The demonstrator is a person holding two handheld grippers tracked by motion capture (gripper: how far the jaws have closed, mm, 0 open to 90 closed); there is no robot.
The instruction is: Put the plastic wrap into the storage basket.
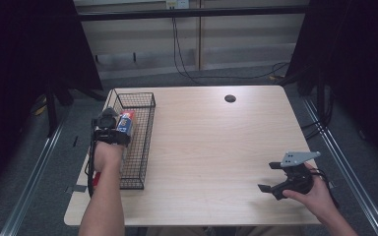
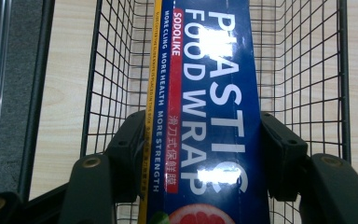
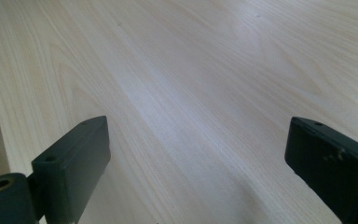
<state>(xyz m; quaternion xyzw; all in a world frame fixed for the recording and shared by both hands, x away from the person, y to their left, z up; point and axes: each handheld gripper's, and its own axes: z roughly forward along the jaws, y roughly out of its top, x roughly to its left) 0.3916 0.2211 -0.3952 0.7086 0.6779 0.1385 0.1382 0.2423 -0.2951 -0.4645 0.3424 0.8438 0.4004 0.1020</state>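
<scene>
High view: above, facing fwd/down on table (image 1: 211,147). Gripper views close, low; shared wire basket (image 1: 137,142), probably.

Bare table (image 1: 211,147) between the wire basket (image 1: 140,147) at left edge and right tongs (image 1: 270,177).

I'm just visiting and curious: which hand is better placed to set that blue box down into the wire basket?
The left. Its gripper is already clamped on the plastic wrap box, over the wire basket. The right gripper is open, far across the table.
</scene>
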